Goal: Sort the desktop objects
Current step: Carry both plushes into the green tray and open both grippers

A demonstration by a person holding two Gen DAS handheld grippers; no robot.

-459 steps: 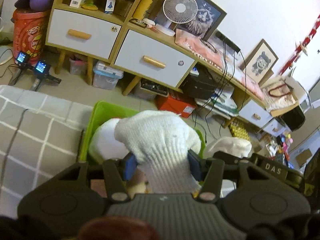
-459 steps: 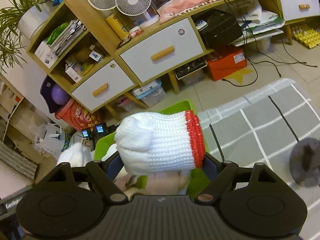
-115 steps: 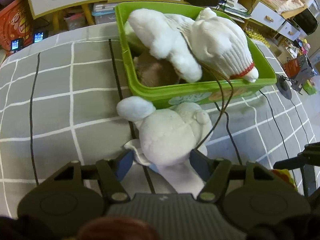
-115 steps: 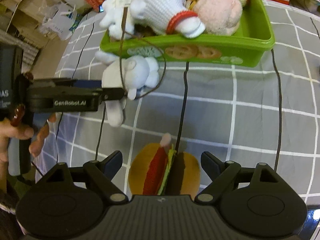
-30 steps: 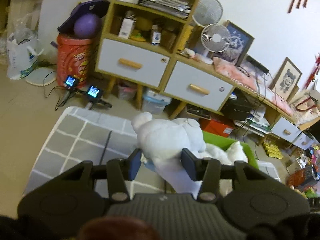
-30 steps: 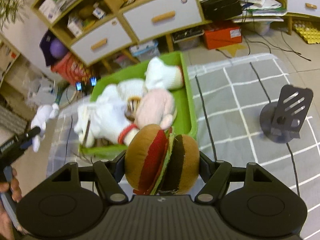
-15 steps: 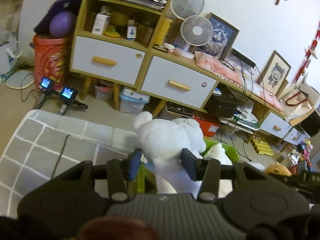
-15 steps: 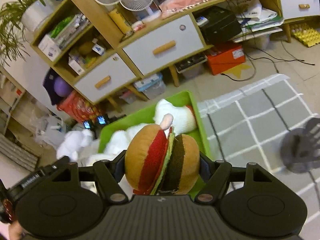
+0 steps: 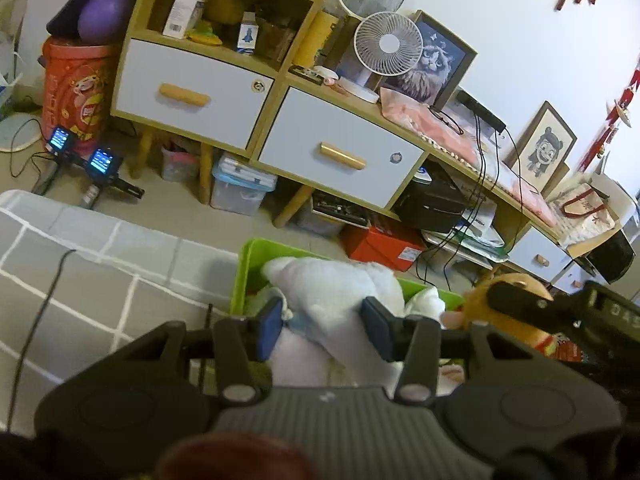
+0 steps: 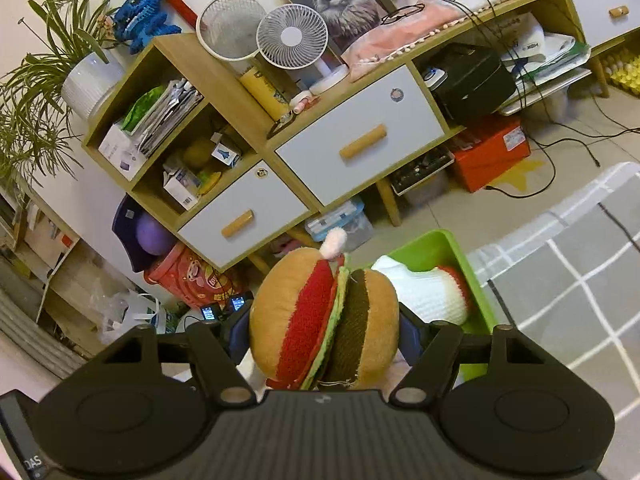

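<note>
My left gripper is shut on a white plush toy and holds it over the near end of the green bin. My right gripper is shut on a plush hamburger and holds it above the same green bin, where a white knitted glove with a red cuff lies. The hamburger also shows in the left wrist view, clamped in the other gripper to the right. The bin's inside is mostly hidden by the toys.
The bin sits on a grey checked cloth with a black cable across it. Behind stand a wooden cabinet with white drawers, fans, framed pictures and floor clutter.
Both grippers have moved in over the green bin with their toys. The white plush sits lower against the bin, and the hamburger has come in beside it from the right.
</note>
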